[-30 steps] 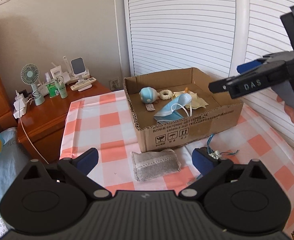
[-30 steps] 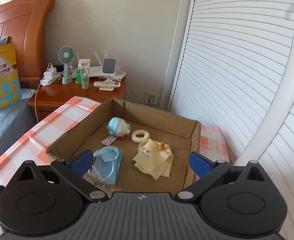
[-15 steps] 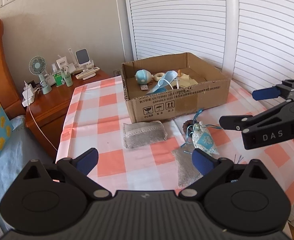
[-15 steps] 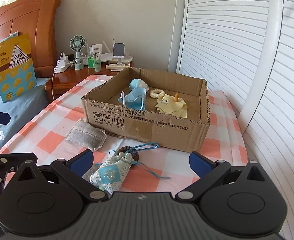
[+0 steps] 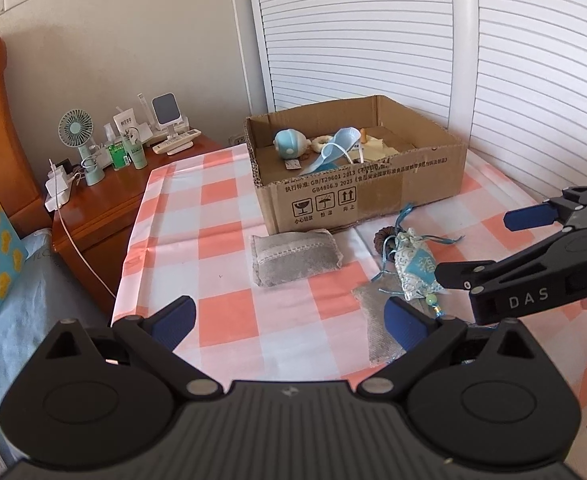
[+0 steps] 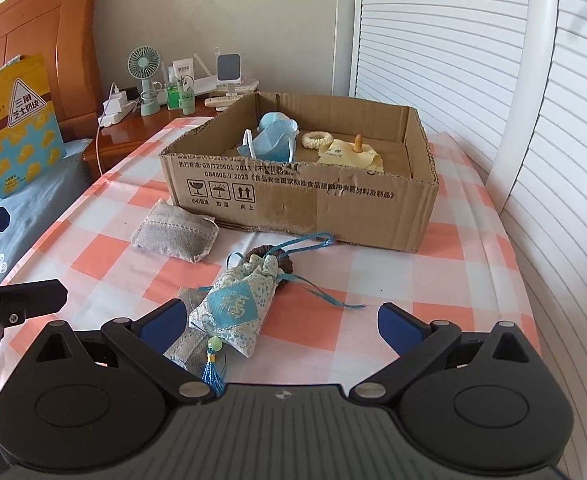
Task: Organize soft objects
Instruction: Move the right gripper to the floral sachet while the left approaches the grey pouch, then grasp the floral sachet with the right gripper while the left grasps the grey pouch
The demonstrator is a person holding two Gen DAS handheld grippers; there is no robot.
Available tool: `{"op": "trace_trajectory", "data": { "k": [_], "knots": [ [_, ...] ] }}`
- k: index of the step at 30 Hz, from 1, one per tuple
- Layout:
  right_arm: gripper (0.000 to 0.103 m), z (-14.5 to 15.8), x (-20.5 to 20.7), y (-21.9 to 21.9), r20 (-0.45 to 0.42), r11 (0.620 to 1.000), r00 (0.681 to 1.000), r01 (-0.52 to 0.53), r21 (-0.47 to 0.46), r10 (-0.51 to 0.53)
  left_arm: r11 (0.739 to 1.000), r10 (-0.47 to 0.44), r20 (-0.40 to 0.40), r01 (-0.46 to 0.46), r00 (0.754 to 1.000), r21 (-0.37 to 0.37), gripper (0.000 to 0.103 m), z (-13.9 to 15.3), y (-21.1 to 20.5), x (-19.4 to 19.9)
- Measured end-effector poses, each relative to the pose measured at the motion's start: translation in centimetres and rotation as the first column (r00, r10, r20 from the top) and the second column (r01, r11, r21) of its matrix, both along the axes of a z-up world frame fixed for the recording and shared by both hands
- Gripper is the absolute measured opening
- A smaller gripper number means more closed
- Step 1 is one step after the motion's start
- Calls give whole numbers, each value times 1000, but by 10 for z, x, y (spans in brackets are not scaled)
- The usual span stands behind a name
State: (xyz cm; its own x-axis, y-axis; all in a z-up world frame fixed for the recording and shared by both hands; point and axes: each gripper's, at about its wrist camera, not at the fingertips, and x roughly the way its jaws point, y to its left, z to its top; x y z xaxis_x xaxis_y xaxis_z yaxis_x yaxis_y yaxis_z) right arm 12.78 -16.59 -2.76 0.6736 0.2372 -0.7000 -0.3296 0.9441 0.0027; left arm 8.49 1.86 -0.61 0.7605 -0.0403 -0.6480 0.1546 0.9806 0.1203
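Right gripper [image 6: 279, 322] spread wide, empty, low over checked tablecloth [image 6: 433, 276]. Blue sachet [image 6: 233, 308] just ahead between its fingers, leaning toward left finger; tassel end cut off by gripper body. Flat grey pouch [image 6: 187, 346] under sachet, mostly hidden. Grey cushion [image 6: 175, 232] ahead-left. Cardboard box [image 6: 305, 200] beyond; near wall hides part of mask [image 6: 275, 142]. Left gripper [image 5: 289, 320] also wide, empty.

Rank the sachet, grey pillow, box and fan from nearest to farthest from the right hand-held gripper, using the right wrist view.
1. Sachet: just ahead of the right hand-held gripper, left of centre.
2. Grey pillow: farther left, beside the box.
3. Box: centre, behind both.
4. Fan: on the nightstand, far left.
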Motion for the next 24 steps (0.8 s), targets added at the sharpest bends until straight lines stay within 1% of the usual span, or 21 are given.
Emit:
{"op": "trace_trajectory", "data": {
  "k": [5,9,16,20,24],
  "knots": [
    [103,-8,15,11,-31,1000,999,21,-8,-22,1000,-12,-13,12,1000,-26,100,-9,8,10],
    [103,-13,28,20,-53,999,998,41,-12,-42,999,-18,-6,18,1000,-40,100,-11,14,18],
    [103,-24,46,33,-85,998,994,62,-30,-65,997,-20,-19,18,1000,-79,100,-16,22,27],
    [103,-30,50,31,-97,996,992,83,-45,-87,996,-18,-27,16,999,-86,100,-18,25,29],
    [103,-34,50,20,-116,993,987,107,-55,-113,996,-19,-34,15,999,-93,100,-20,25,31]
  ]
}}
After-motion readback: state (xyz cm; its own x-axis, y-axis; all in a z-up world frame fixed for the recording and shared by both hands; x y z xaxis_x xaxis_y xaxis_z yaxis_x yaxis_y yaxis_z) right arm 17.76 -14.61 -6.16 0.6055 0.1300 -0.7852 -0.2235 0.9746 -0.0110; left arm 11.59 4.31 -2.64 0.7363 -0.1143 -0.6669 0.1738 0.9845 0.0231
